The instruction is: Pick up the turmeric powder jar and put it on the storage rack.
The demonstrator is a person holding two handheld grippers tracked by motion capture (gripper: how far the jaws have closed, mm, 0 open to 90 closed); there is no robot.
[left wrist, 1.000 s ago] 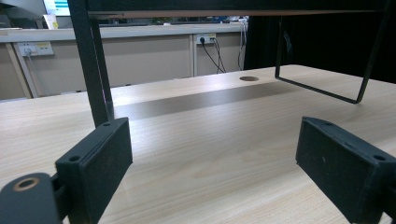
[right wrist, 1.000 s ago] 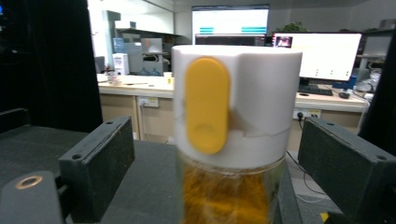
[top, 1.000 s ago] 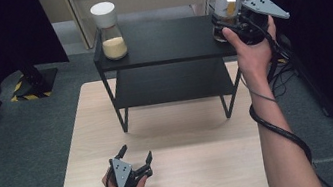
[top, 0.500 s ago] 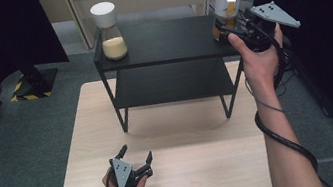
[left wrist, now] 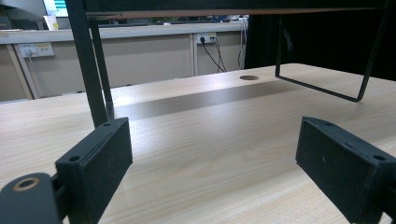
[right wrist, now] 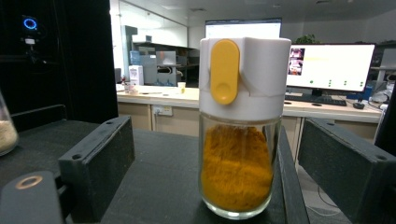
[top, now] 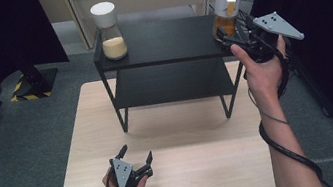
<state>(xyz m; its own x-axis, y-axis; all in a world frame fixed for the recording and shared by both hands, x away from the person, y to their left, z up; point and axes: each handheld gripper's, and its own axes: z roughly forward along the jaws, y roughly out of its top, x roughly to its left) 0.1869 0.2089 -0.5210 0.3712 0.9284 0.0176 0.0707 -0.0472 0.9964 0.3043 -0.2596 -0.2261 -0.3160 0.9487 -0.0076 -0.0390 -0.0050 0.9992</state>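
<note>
at the upper right of the high view the right tool (top: 233,37) is hovering released by the jar (top: 227,12), which is standing upright on the shelf (top: 166,43) corner. at lower centre the left tool (top: 137,160) is resting released on the tabletop (top: 206,168).

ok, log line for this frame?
right hand-held gripper: open, spice jar between jaws, on shelf | left hand-held gripper: open, resting on table

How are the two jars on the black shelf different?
The right jar holds deep orange powder; the left jar holds paler, sandy grains. The right jar's white cap has a yellow tab; none shows on the left jar's. The open right gripper is at the right jar; nothing is near the left one. Both are glass with white caps.
</note>
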